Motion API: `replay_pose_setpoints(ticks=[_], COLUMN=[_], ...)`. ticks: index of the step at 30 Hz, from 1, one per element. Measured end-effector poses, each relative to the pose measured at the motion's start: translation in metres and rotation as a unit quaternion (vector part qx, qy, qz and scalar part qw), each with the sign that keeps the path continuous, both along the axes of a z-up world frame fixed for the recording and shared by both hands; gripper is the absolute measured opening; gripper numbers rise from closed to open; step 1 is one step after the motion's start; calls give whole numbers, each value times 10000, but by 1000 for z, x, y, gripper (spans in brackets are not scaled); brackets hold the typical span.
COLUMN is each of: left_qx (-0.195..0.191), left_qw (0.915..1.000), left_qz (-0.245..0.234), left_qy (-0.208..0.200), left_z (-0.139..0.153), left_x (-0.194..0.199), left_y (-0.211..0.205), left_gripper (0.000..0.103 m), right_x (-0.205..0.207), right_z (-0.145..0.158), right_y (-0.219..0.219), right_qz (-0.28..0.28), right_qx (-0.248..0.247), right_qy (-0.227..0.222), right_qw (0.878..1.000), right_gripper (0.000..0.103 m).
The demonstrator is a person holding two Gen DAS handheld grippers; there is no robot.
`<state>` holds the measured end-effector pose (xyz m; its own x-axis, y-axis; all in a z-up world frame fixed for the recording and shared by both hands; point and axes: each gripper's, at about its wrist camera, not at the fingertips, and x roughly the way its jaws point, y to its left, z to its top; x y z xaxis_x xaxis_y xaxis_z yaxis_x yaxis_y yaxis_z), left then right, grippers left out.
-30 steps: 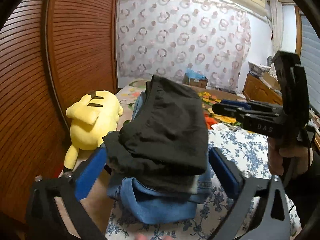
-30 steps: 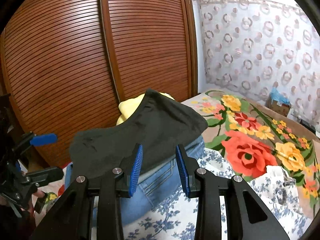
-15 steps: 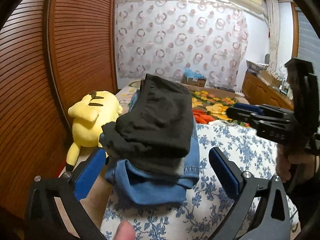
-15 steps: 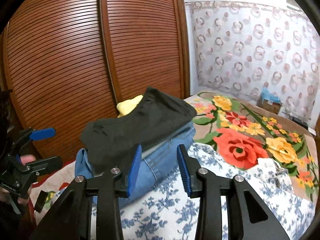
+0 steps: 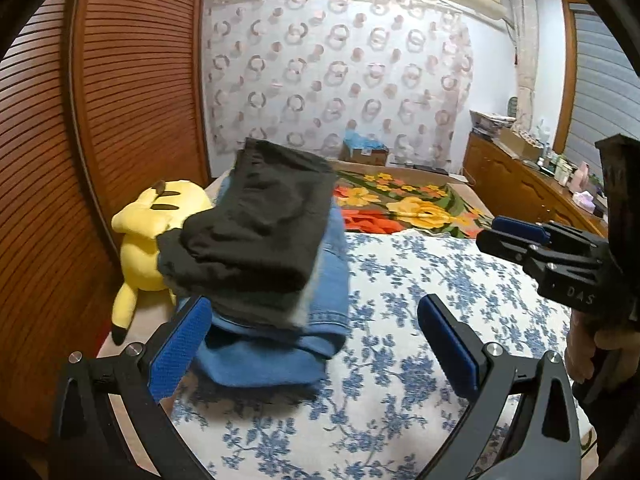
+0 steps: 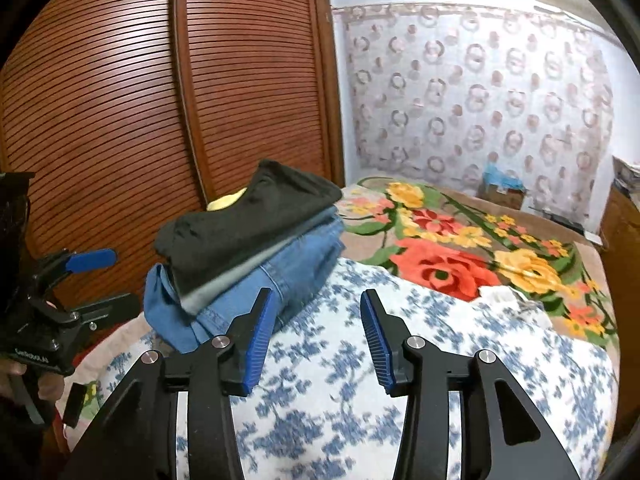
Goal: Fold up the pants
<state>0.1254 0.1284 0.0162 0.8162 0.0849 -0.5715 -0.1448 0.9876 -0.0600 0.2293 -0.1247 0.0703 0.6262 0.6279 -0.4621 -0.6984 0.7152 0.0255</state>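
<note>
While resting folded atop blue jeans (image 5: 304,292) on the bed (image 5: 420,280) beside a yellow plush (image 5: 156,232), black pants (image 5: 256,236): probably soft, light, limp, best pinched along a folded edge. Left hand-held gripper (image 5: 312,340) spread wide, empty; right hand-held gripper (image 6: 316,336) likewise spread, holding nothing.

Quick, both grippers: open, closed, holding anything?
Left gripper: jaws open, holding nothing, beside the folded pants.
Right gripper: jaws open, holding nothing.
</note>
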Motion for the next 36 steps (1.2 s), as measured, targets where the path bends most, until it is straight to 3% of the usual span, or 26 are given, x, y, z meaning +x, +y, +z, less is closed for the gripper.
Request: replay_pose_setpoints(ticks=[9, 14, 30, 36], left_qx=[64, 111, -14, -50], left_qw=[9988, 9974, 9940, 9932], left_qz=[-474, -715, -1082, -1155], left_qy=[42, 51, 182, 139], left_z=[-6, -10, -35, -26], left_x=[-5, -14, -43, -47], left_y=[-41, -63, -107, -116], left_gripper=[103, 103, 103, 103], right_x=[-38, -63, -132, -153], right_z=[-4, -5, -25, -9], right_y=[-30, -43, -88, -105], right_qz=[-419, -806, -1859, -2120], right_qx=[8, 19, 57, 193], right_qy=[35, 32, 208, 149], right_qw=[9991, 9967, 9823, 9770], right_gripper=[66, 89, 95, 95])
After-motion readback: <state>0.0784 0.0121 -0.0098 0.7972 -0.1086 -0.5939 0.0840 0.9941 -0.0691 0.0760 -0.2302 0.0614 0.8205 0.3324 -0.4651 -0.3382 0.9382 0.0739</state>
